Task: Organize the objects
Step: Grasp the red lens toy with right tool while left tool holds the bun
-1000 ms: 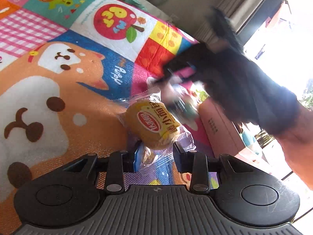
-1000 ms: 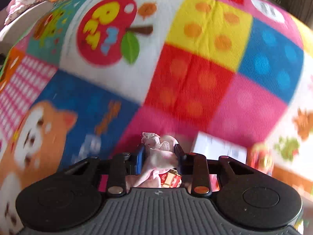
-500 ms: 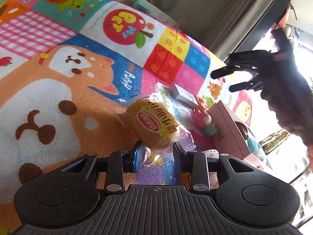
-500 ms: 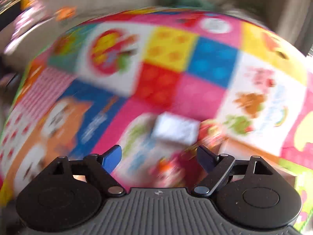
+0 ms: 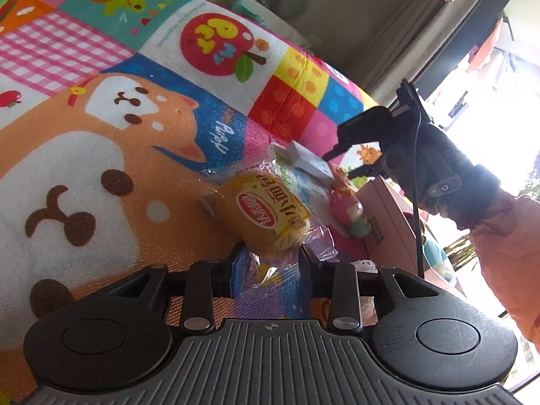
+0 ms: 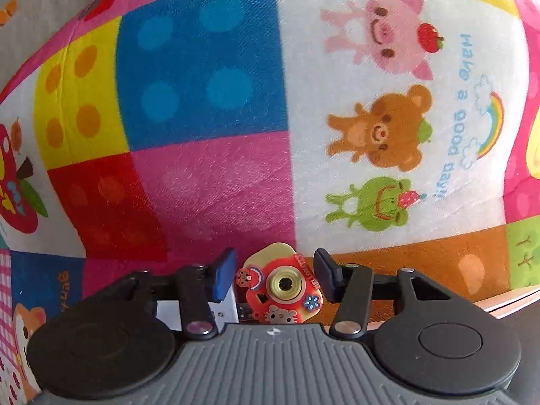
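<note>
Left wrist view shows my left gripper (image 5: 271, 258) clamped on the clear wrapper of the bun (image 5: 265, 214), pinching the loose plastic tail rather than the bread itself, which I judge is the reason the bun juts forward of the fingertips uncrushed, just above the mat (image 5: 101, 141). I hold it there, as I read it, while the other hand sorts out its own pick. Beyond the bun lie a small white box (image 5: 308, 160) and a pink doll (image 5: 347, 209), the doll beside the wall of a pink carton (image 5: 388, 216), so I take the carton for the place things go. My right gripper (image 5: 341, 162) hangs over that cluster, pointing steeply down. In the right wrist view its jaws have just been closing, yet they stand apart with a gap on each side of the toy camera (image 6: 281, 285), which lies lens-up on the mat between the fingers (image 6: 224, 275); the pads press on nothing, so the toy is not gripped. The white box edge shows just left of it, touching or nearly so, I cannot tell which. Straddling the toy across its narrow sides looks deliberate to me: the flat edges give the pads something square to bite. The near risk I see is catching the box with the left finger as the jaws close.
</note>
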A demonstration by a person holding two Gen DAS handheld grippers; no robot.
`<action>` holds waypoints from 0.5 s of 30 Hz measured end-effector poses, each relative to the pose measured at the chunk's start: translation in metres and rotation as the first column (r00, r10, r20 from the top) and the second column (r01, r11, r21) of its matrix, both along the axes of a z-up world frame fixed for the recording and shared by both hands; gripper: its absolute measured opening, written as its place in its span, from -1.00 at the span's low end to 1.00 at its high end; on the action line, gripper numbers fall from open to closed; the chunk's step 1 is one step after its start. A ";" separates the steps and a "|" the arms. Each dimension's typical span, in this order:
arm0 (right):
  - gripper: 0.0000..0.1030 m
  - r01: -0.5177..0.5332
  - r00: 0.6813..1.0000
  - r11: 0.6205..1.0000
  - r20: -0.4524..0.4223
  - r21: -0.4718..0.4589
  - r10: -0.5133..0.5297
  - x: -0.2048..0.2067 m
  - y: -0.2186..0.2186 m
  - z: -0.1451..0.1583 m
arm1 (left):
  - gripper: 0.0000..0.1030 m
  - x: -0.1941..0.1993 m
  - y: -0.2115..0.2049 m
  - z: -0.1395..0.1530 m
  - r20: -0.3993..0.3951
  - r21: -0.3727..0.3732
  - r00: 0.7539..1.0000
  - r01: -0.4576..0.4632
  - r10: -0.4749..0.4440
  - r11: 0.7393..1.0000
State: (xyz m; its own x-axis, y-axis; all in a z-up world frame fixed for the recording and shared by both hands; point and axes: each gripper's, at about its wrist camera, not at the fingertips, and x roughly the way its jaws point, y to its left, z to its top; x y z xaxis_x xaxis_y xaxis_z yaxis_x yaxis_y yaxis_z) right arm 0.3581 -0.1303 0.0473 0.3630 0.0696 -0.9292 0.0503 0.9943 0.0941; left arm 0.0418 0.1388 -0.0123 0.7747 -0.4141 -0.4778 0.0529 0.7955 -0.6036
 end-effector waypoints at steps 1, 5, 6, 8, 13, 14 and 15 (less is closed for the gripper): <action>-0.03 -0.024 1.000 1.000 0.009 0.005 0.024 -0.002 0.007 0.002 | -0.28 0.000 0.000 0.000 0.000 -0.001 1.000 0.000 0.000 1.000; -0.03 -0.126 0.991 0.992 0.036 0.004 0.125 -0.013 0.044 0.004 | -0.28 0.000 0.002 -0.001 0.000 -0.009 1.000 -0.002 0.002 1.000; -0.03 -0.164 0.985 0.986 0.045 -0.018 0.165 -0.018 0.057 0.004 | -0.28 -0.001 0.003 -0.001 0.000 -0.018 1.000 -0.004 0.004 1.000; -0.03 -0.258 0.963 0.964 0.067 -0.067 0.263 -0.033 0.080 0.005 | -0.28 -0.002 0.008 -0.002 -0.002 -0.035 0.999 -0.033 0.033 0.999; -0.03 -0.441 0.894 0.895 0.053 -0.067 0.444 -0.100 0.104 0.010 | -0.28 -0.004 0.022 -0.001 -0.013 -0.030 0.993 -0.121 0.120 0.992; -0.03 -0.470 0.880 0.881 0.049 -0.060 0.473 -0.116 0.105 0.012 | -0.28 -0.003 0.022 0.000 -0.015 -0.026 0.993 -0.121 0.121 0.992; -0.03 -0.509 0.858 0.859 0.048 -0.063 0.512 -0.139 0.103 0.012 | -0.28 -0.002 0.021 0.001 -0.016 -0.015 0.993 -0.119 0.119 0.993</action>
State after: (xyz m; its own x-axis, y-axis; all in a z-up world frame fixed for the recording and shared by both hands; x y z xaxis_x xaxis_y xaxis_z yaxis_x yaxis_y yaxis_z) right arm 0.2192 -0.0273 0.0592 0.3448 0.2180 -0.9130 -0.4697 0.8822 0.0332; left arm 0.0397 0.1602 -0.0111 0.8118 -0.3273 -0.4837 -0.0504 0.7859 -0.6163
